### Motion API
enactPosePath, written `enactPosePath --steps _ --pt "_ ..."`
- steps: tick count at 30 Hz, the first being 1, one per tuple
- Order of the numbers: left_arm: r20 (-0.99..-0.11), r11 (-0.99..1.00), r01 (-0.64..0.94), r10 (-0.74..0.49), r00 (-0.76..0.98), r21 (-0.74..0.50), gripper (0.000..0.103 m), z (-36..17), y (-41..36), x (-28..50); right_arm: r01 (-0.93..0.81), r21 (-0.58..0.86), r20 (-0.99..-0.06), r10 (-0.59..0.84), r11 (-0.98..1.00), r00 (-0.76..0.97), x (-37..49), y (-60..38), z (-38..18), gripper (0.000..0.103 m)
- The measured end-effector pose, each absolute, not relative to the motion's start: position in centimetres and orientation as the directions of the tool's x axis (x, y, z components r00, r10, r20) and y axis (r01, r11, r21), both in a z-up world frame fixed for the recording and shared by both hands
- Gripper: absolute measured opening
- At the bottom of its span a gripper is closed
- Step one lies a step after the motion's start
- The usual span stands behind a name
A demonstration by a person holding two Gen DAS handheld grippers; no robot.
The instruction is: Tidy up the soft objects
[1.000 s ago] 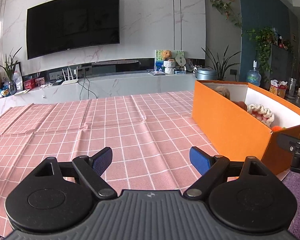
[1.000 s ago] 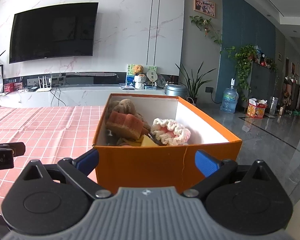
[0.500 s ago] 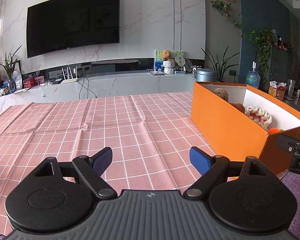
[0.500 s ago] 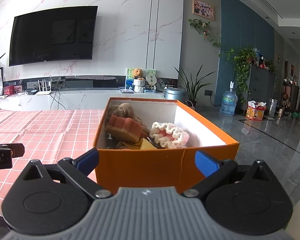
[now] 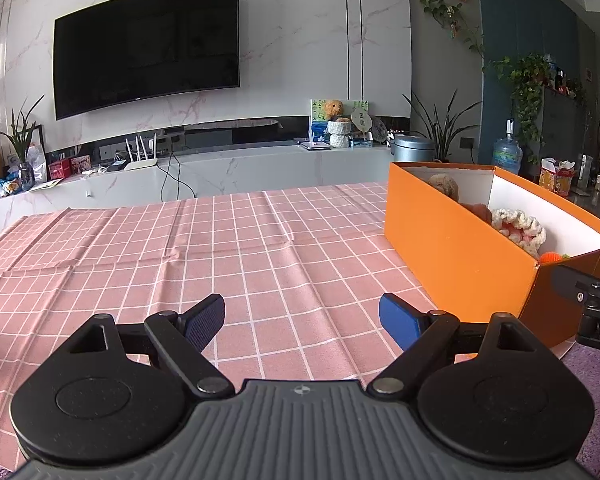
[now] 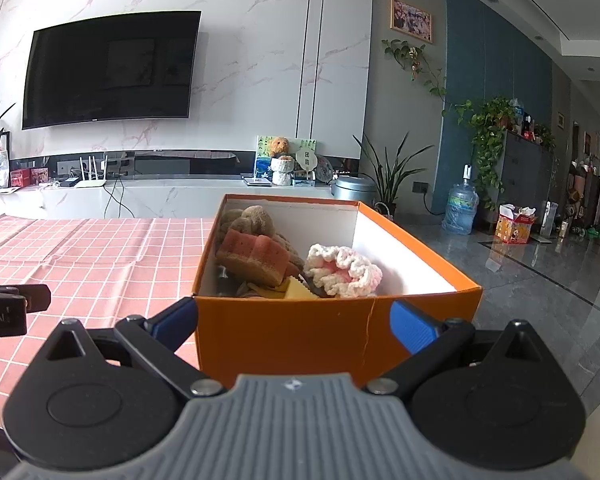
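An orange box [image 6: 300, 332] with a white inside stands on the pink checked tablecloth [image 5: 220, 248]. It holds soft things: a brown plush [image 6: 252, 216], an orange-brown sponge [image 6: 256, 254], a white and pink crocheted piece [image 6: 342, 270] and a yellow piece [image 6: 298, 290]. My right gripper [image 6: 294, 326] is open and empty, just in front of the box's near wall. My left gripper [image 5: 302, 318] is open and empty over bare cloth, left of the box [image 5: 452, 248]. The crocheted piece [image 5: 520, 226] shows there too.
The box sits at the table's right edge, with grey tiled floor [image 6: 540, 280] beyond. A purple rug [image 5: 596, 364] lies below the near edge. A TV [image 5: 146, 46] and a white console [image 5: 220, 168] stand behind the table.
Both grippers have pulled back and risen slightly; the box looks a little farther and more of its inside shows. Both stay open and empty.
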State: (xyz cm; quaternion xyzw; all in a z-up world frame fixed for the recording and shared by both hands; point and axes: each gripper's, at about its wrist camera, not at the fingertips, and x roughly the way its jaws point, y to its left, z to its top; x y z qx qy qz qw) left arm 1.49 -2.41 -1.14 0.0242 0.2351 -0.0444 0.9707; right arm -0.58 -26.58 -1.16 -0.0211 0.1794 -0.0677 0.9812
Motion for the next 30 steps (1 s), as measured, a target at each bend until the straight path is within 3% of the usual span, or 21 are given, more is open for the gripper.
enactPosePath --steps 30 --pt "-0.450 0.996 0.090 -0.074 0.890 0.014 0.102 -0.78 -1.98 1.09 0.116 -0.078 -0.345 -0.136 0.990 0.929 -0.69 -26.22 -1.25 0.100"
